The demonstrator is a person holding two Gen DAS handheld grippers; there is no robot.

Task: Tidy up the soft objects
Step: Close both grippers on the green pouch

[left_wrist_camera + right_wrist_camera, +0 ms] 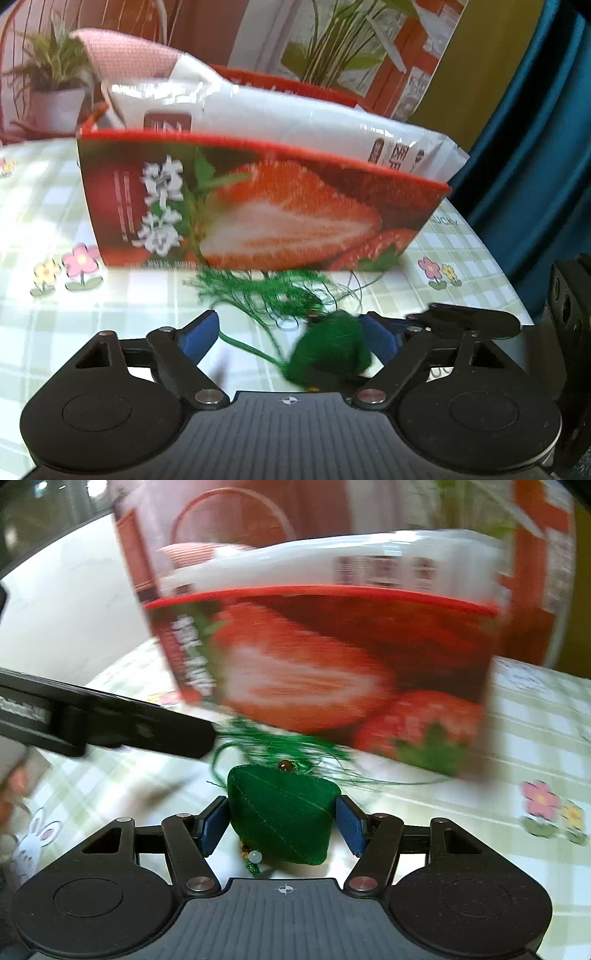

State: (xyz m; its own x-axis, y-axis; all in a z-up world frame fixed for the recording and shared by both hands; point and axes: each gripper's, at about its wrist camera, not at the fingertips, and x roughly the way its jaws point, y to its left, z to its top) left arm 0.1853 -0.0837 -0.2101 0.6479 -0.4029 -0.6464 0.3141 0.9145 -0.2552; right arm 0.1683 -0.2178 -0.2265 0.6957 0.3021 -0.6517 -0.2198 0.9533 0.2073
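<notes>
Standing by the checked tablecloth (55, 302), I am watching the left gripper (291, 334) holding its jaws spread, pinching nothing; the green stuffed sachet (282, 812) is lying off-centre between them, against the right-hand blue pad. The right gripper (282, 821) is bracketing that sachet with both pads at its flanks, seemingly pinching it, though blur is hiding the contact. Its green tassel (266, 295) is trailing ahead of the jaws toward the strawberry box (258, 206). Beyond the fingertips, that box is already holding a white plastic pack (295, 114) and something pink and knitted (125, 55), so I am judging the sorting partly done, with the sachet left to go in. Writing is showing as white Chinese characters on the box front and dark label patches on the pack, all too smeared to read; "LUCKY" is showing faintly on the cloth, right of the box.
</notes>
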